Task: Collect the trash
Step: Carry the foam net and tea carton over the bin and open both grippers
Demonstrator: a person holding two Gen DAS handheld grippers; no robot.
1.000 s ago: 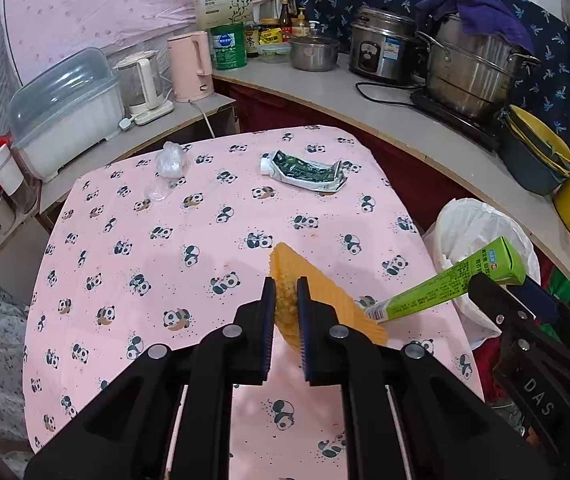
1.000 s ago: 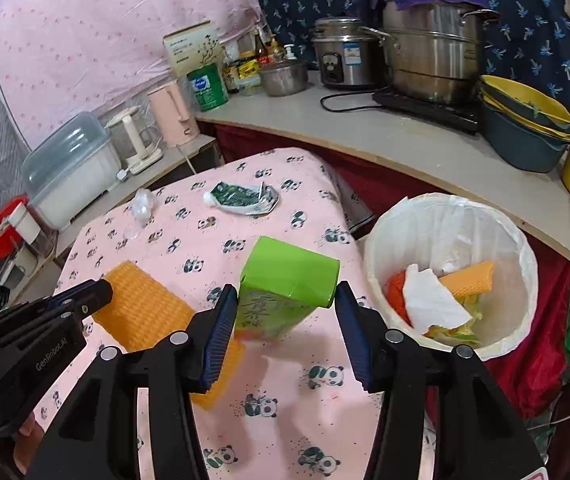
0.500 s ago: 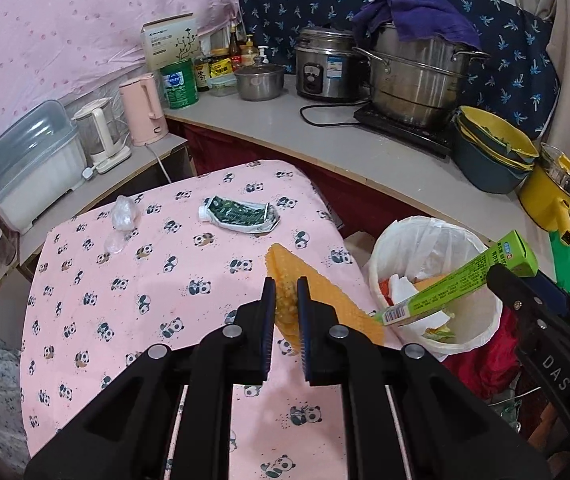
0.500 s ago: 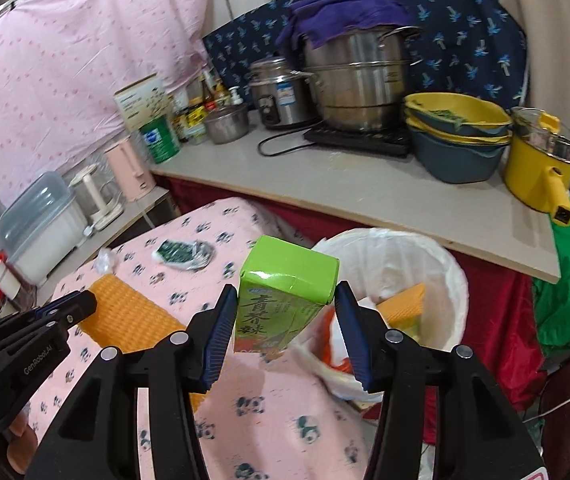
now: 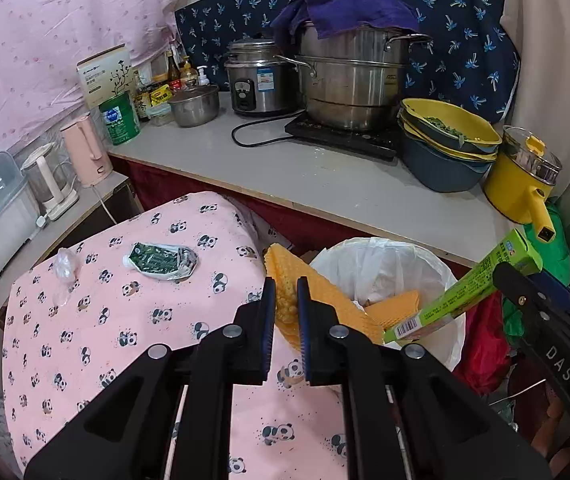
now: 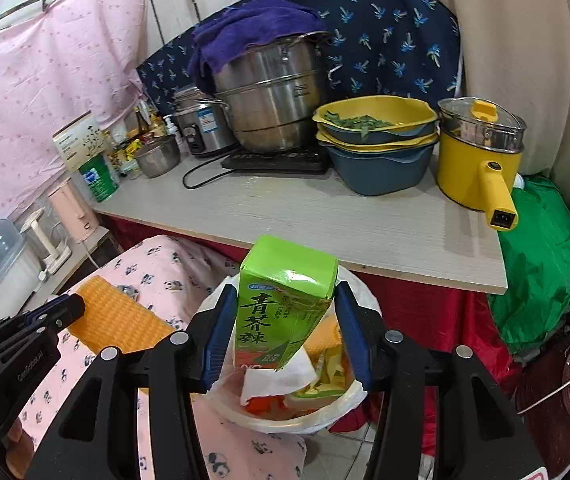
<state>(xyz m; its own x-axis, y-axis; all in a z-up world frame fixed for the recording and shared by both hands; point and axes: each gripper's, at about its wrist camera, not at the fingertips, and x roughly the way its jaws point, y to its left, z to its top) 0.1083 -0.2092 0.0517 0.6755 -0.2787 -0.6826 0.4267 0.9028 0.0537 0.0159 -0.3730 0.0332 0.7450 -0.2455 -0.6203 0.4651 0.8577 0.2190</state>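
My right gripper [image 6: 285, 326] pinches a green carton [image 6: 281, 304] by its flat sides at frame centre, over the bin [image 6: 349, 408]; it looks light and crushable. My left gripper [image 5: 285, 306] is pressed onto an orange cloth [image 5: 317, 300], soft and limp, at the bin's rim. The carton hides much of the bin's contents.

Glossy green cardboard carton [image 6: 285, 300], waffle-textured orange cloth [image 5: 325, 300], thin white plastic bin liner [image 5: 405, 264], shiny steel steamer pot [image 5: 349, 80].
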